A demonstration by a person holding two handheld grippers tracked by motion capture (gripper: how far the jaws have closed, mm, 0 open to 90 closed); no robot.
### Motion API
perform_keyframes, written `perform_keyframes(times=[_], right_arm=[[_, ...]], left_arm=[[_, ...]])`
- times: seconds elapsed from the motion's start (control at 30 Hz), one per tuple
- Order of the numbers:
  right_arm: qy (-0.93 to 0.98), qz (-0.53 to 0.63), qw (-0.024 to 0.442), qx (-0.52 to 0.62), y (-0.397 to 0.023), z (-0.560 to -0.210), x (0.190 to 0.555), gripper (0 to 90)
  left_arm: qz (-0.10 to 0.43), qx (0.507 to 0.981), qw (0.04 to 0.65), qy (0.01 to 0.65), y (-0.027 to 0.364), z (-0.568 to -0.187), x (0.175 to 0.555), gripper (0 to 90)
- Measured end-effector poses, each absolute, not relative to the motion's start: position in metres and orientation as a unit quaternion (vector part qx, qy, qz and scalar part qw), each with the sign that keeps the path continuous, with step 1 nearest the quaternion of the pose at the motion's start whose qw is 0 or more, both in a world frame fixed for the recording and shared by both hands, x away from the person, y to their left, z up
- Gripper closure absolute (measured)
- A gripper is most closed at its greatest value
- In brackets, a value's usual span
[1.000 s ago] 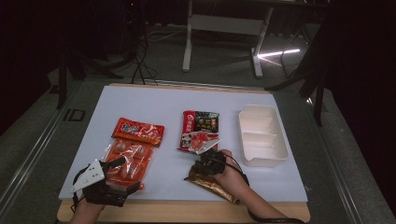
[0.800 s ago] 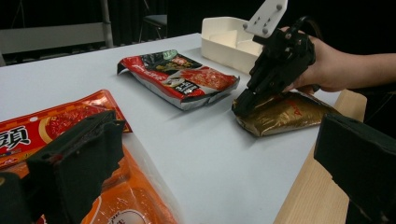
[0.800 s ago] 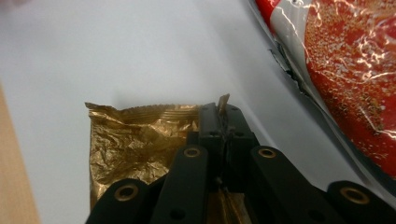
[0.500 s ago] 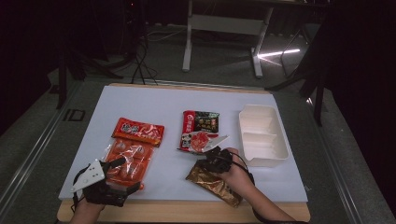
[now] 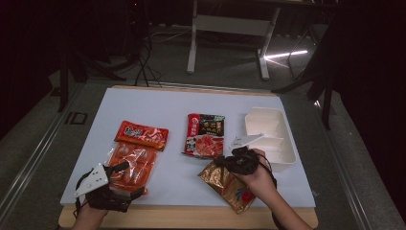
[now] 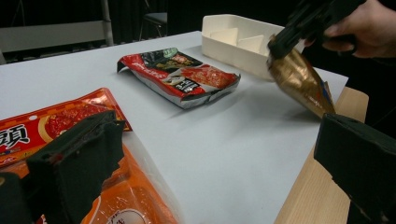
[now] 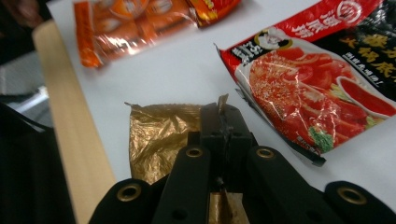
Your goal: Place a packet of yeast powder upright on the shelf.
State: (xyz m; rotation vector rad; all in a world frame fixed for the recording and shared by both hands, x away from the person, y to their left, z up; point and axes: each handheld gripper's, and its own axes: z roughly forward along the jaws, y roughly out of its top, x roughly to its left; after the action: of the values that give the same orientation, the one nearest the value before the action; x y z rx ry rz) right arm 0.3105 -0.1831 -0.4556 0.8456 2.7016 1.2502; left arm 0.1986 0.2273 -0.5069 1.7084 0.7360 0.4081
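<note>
A crinkled gold packet [image 5: 229, 188] lies near the table's front edge with its upper end raised. My right gripper [image 5: 222, 164] is shut on that top edge, and the right gripper view shows the jaws pinched together [image 7: 223, 116] on the gold foil [image 7: 159, 140]. In the left gripper view the gold packet [image 6: 299, 79] hangs tilted from the right gripper [image 6: 280, 44]. My left gripper [image 5: 127, 181] is at the front left, open wide over the near end of a clear orange packet [image 5: 129, 160], with nothing gripped [image 6: 215, 163].
A red and black packet [image 5: 205, 135] lies mid-table, just beyond the gold one. A red packet [image 5: 141, 135] sits behind the orange one. A white divided tray [image 5: 282, 143] stands at the right. The wooden table edge [image 5: 191, 218] runs along the front.
My right gripper has risen and drifted right, lifting the gold packet's top end off the table. The left gripper and the other packets have stayed put.
</note>
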Motion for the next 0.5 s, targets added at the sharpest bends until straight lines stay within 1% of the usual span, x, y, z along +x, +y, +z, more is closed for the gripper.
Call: perform_keyframes(times=[0.07,0.13,0.27,0.3,0.43,0.5], right_arm=[[0.871,0.408,0.021,0.274,-0.186,-0.453,0.309,90.0],[0.862,0.424,0.018,0.276,-0.196,-0.444,0.302,90.0],[0.855,0.439,0.014,0.277,-0.2,-0.437,0.298,90.0],[0.847,0.454,0.014,0.277,-0.205,-0.427,0.295,90.0],[0.836,0.475,0.016,0.277,-0.21,-0.416,0.294,90.0],[0.824,0.494,0.026,0.278,-0.214,-0.402,0.294,90.0]], left_arm=[[0.175,0.731,0.58,0.315,0.227,-0.507,0.199,1.0],[0.175,0.731,0.58,0.316,0.227,-0.507,0.199,1.0],[0.175,0.731,0.579,0.316,0.227,-0.507,0.199,1.0],[0.175,0.731,0.579,0.316,0.227,-0.507,0.199,0.9],[0.175,0.732,0.578,0.316,0.226,-0.507,0.199,1.0],[0.175,0.732,0.578,0.316,0.226,-0.507,0.199,0.9]])
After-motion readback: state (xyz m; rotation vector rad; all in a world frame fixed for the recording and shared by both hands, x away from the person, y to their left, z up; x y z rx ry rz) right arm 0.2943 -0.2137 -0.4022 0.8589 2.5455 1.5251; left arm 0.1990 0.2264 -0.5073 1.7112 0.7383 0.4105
